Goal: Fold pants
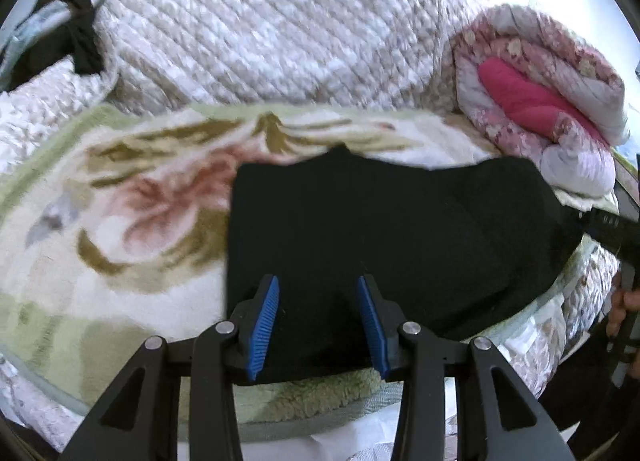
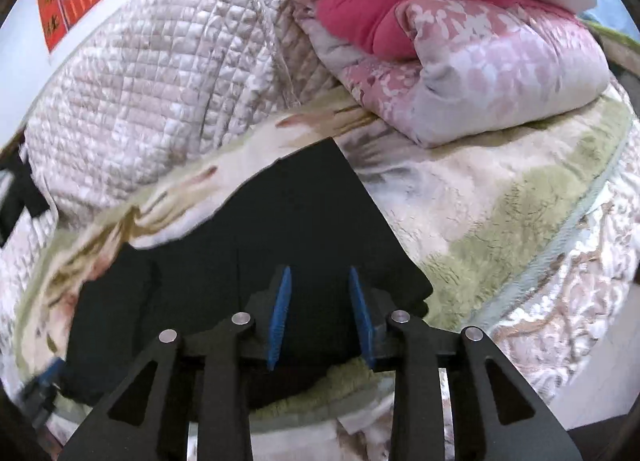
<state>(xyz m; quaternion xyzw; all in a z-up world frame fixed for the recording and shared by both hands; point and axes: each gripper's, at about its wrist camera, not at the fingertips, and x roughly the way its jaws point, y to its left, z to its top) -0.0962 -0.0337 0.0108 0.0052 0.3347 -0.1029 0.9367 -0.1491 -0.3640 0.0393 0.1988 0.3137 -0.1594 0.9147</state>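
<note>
Black pants (image 1: 380,229) lie flat on the floral fleece blanket (image 1: 120,213), already gathered into a compact dark block near the bed's front edge — folding looks well advanced, probably between one fold and the next, or at a final smoothing. Left gripper (image 1: 318,325) hovers over the near-left part of the cloth, jaws about half apart, blue pads (image 1: 264,325) showing, nothing pinched between them. Right gripper (image 2: 322,317) sits over the near-right part, jaws narrower but parted, also gripping nothing; whether the tips touch the fabric I cannot tell. In the left view the right tool's black arm reaches in at the cloth's right end, a hand (image 1: 624,313) behind it. Next move, by my judgement: each gripper must find a free edge or corner, close on all layers, and carry it across without dragging the lower layers. Edges: left side straight and clean, far edge wavy with a small peak, right corner angular in the right view. Room: open blanket to the left and beyond the far edge; a quilted cover (image 1: 260,29) rises behind, and a rolled pink floral duvet (image 2: 460,73) crowds the far right — little slack that way. The front edge of the blanket is close under the tools.
</note>
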